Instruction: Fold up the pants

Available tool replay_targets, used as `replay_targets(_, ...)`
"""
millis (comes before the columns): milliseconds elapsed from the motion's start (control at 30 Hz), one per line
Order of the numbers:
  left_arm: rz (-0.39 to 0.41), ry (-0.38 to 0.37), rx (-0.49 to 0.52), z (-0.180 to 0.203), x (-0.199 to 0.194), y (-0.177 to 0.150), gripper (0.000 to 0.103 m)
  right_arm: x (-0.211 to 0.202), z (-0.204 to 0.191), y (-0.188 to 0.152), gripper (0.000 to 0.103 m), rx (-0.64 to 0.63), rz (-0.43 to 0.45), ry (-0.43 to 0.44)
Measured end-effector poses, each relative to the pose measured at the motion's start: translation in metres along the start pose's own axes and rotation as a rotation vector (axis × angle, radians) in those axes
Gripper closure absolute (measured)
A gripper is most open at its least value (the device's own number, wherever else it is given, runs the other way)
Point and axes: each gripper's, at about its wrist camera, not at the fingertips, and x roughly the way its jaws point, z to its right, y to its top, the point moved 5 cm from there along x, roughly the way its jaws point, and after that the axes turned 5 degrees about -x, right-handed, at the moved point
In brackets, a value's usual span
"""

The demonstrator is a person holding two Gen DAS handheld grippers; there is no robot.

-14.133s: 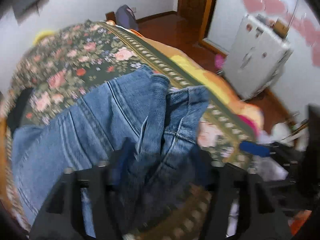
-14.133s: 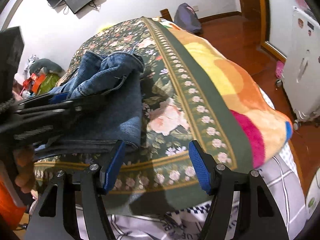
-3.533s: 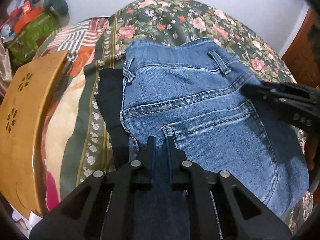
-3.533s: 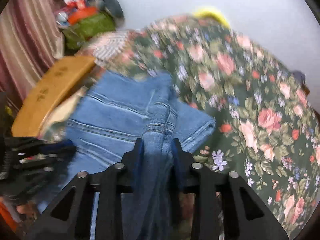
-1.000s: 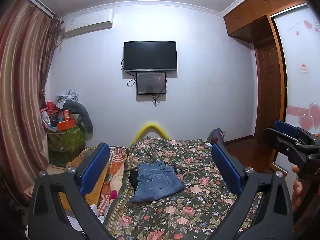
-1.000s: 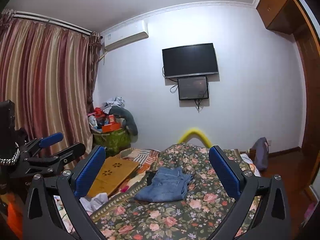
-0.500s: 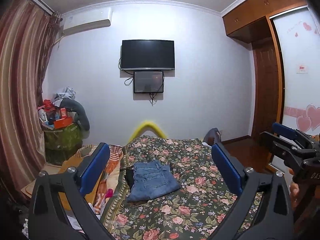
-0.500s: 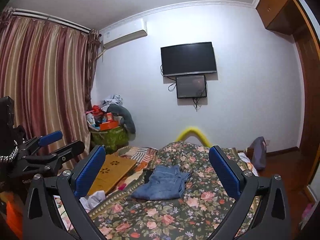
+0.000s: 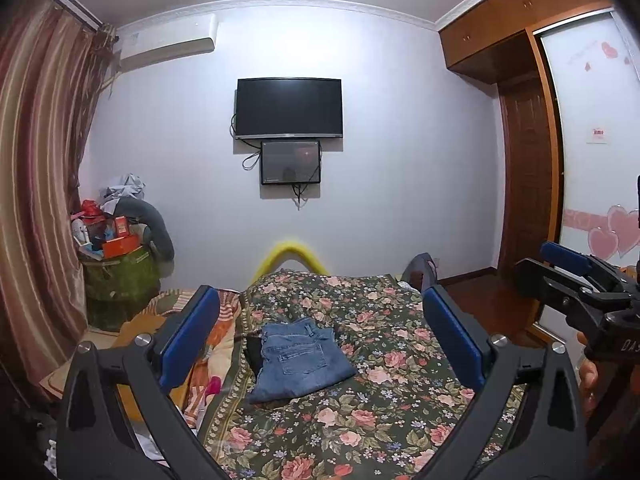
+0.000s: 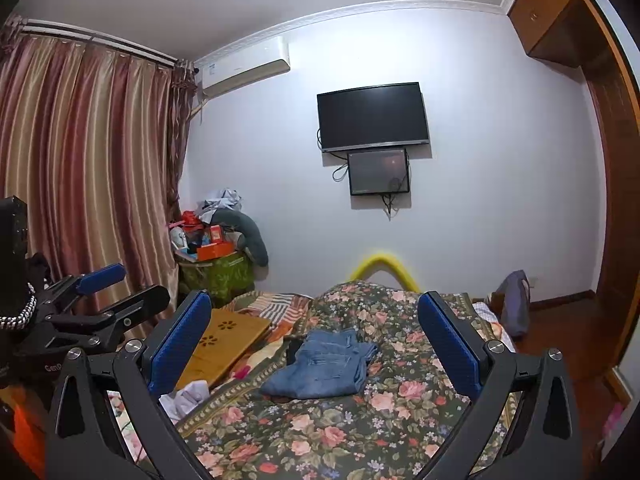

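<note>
The blue jeans [image 9: 301, 360] lie folded in a compact stack on the flowered bedspread [image 9: 384, 364], also seen in the right wrist view [image 10: 324, 366]. My left gripper [image 9: 320, 336] is open and empty, held well back from the bed and above it. My right gripper [image 10: 314, 338] is open and empty too, equally far back. The right gripper shows at the right edge of the left wrist view [image 9: 576, 280]; the left gripper shows at the left of the right wrist view [image 10: 100, 300]. A dark garment [image 9: 253, 350] pokes out beside the jeans' left edge.
A wooden lap table [image 10: 224, 340] lies left of the jeans on the bed. A green bin piled with clutter [image 9: 116, 276] stands in the left corner by the curtain [image 10: 80, 180]. A TV [image 9: 289, 108] hangs on the far wall. A wooden door [image 9: 524, 176] and wardrobe are at right.
Both grippers let go of the jeans and pulled far back from the bed. Over the last second the view has barely shifted, drifting slightly closer to the bed.
</note>
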Motion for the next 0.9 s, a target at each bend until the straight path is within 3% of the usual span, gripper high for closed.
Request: replay_targets(900,-0.047,-0.011,-0.059,-0.0074,0.008,-0.0063,0.0,0.0018,0.0018,-0.0012,0.0,-0.006,-0.012,0.001)
